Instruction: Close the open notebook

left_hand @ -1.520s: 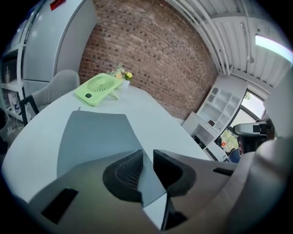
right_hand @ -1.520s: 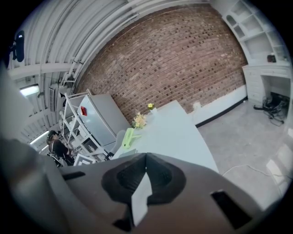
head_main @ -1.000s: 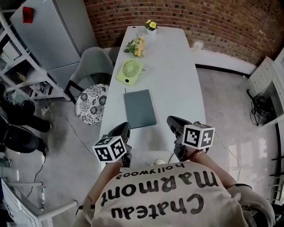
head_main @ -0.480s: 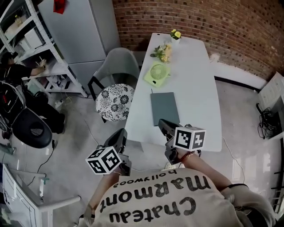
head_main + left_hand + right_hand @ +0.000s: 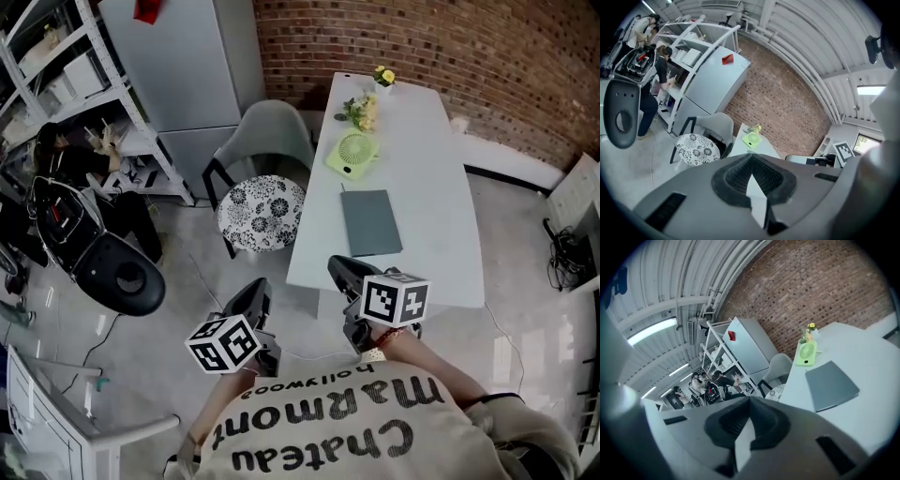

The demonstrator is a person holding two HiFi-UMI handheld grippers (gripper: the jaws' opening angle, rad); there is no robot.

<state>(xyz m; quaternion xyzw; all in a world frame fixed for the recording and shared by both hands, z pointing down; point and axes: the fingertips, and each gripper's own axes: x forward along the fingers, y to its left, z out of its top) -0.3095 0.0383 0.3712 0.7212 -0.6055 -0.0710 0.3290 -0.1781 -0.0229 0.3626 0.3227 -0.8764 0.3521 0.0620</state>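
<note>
My left tongs (image 5: 253,289) and right tongs (image 5: 339,269) are both pressed together, empty, by the bench's (image 5: 441,244) near edge. The closed grey notebook (image 5: 371,222) lies clear of every edge.

A green fan (image 5: 354,153) lies on the white surface (image 5: 427,178), near some flowers (image 5: 364,112). A chair (image 5: 262,202) with a patterned cushion stands beside the surface.

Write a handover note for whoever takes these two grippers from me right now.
Left gripper: jaws shut, empty, over the floor short of the table.
Right gripper: jaws shut, empty, by the table's near edge.
Notebook: lies closed and flat on the table, between the green fan and the near end; neither gripper touches it.
Done: notebook is closed.
Left: nothing that shows.
</note>
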